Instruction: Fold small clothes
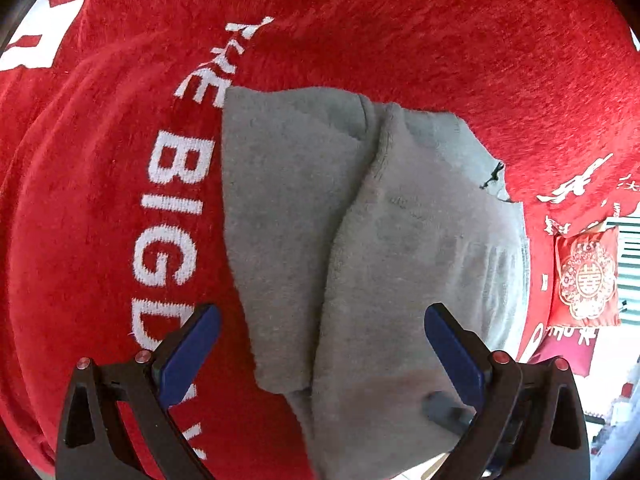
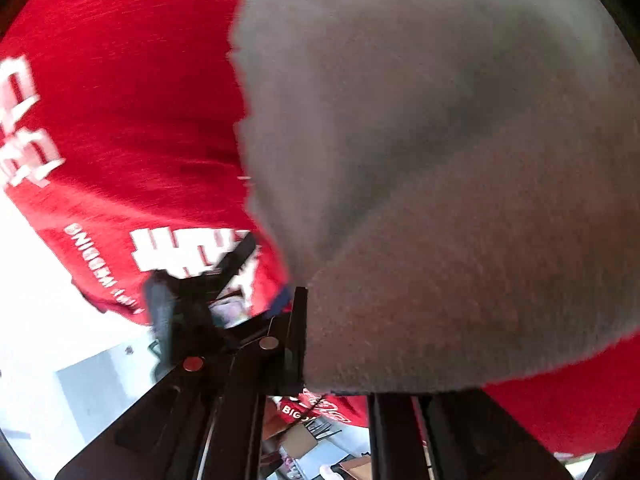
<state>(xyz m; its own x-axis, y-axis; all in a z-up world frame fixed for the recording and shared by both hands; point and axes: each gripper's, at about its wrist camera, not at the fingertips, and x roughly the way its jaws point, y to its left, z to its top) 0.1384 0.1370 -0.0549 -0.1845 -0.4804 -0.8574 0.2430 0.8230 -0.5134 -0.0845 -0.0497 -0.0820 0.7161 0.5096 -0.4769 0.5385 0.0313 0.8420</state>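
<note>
Grey fleece garment lying half-folded on red lettered blanket; soft, light, floppy. Left gripper spread above; right gripper pinching its edge. Best gripped at hems.

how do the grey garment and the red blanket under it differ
The grey garment is plain, small and folded over on itself; the red blanket carries white lettering and spreads flat well past the garment on most sides. The garment lies on top; the blanket is the surface beneath. Both look like soft, fuzzy fabric.
</note>
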